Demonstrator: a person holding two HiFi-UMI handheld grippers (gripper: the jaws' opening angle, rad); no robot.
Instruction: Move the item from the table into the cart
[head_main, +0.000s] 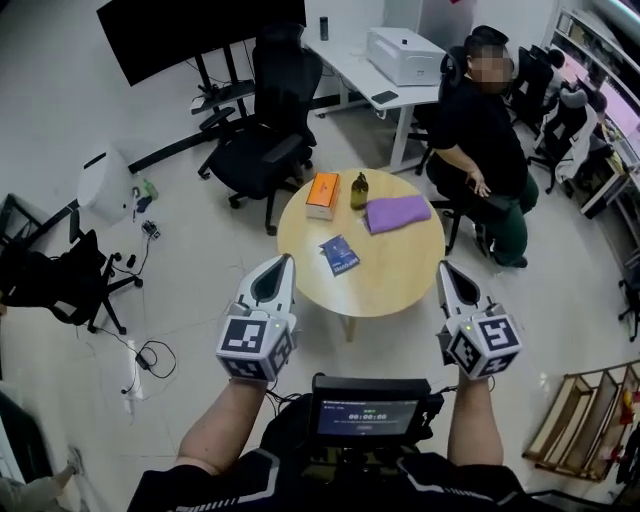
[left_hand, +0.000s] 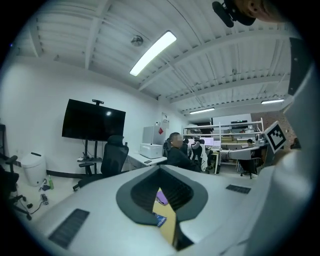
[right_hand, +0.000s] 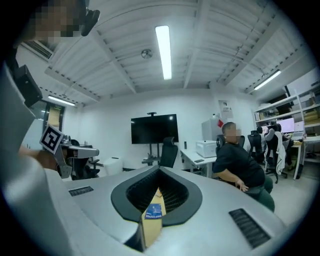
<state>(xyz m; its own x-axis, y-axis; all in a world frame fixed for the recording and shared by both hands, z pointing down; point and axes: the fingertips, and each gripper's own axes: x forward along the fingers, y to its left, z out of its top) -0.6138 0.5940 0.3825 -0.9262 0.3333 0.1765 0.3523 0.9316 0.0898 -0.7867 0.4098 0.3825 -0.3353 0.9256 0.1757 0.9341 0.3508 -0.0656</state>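
Note:
A round wooden table (head_main: 400, 285) stands ahead of me in the head view. On it lie an orange box (head_main: 323, 193), a dark bottle (head_main: 359, 190), a purple cloth (head_main: 397, 213) and a blue packet (head_main: 339, 254). My left gripper (head_main: 286, 258) hovers at the table's near left edge, shut and empty. My right gripper (head_main: 444, 266) is at the near right edge, also shut with nothing in it. Through the slit of the left gripper (left_hand: 160, 167) I glimpse the purple cloth (left_hand: 161, 198) and the blue packet (left_hand: 160, 219). The right gripper (right_hand: 159, 168) points at the blue packet (right_hand: 154, 212).
A person (head_main: 480, 130) sits just behind the table on the right. A black office chair (head_main: 265, 150) stands behind it on the left, near a white desk with a printer (head_main: 405, 55). Cables (head_main: 150, 355) trail on the floor at left. A wooden rack (head_main: 590, 420) is at lower right.

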